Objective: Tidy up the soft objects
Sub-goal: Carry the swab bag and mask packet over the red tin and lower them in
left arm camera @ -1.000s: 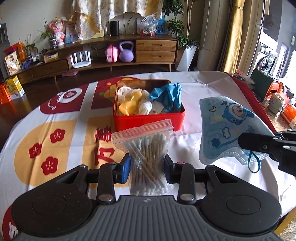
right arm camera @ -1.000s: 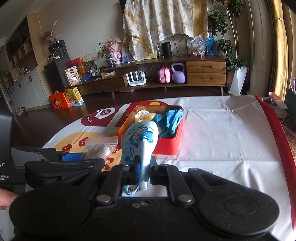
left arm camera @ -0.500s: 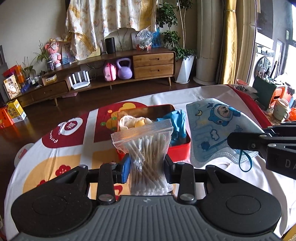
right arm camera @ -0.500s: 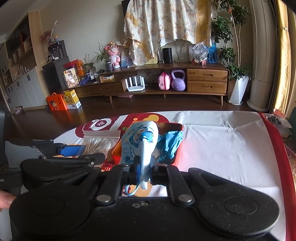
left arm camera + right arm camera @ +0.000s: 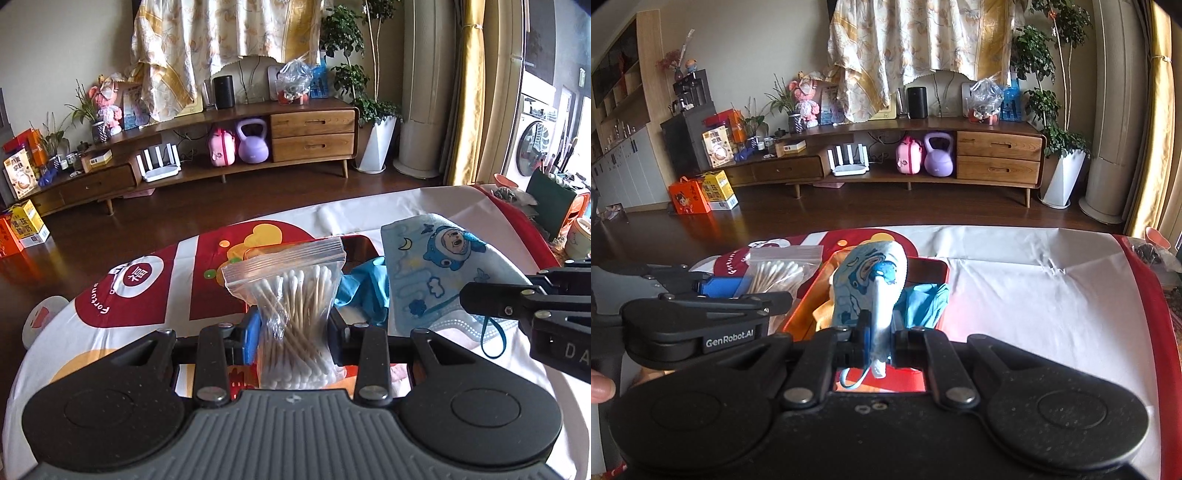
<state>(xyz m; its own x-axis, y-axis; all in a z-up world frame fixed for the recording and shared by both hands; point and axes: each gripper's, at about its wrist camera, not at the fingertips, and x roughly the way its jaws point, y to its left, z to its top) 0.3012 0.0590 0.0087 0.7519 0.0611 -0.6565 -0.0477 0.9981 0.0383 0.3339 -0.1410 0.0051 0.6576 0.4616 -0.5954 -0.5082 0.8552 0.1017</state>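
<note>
My left gripper is shut on a clear zip bag of cotton swabs and holds it up in front of the red tin box. My right gripper is shut on a light blue cartoon face mask, held upright over the red tin box. The box holds a blue glove and a yellow soft item. The mask and the right gripper also show at the right of the left wrist view. The swab bag shows at the left of the right wrist view.
The table wears a white cloth with red and yellow prints and a red border. Cups and clutter stand off the table's right side. A long wooden sideboard lines the far wall.
Both grippers have risen and tilted up with their loads. The red box now sits lower and is mostly hidden behind the swab bag and the mask.
</note>
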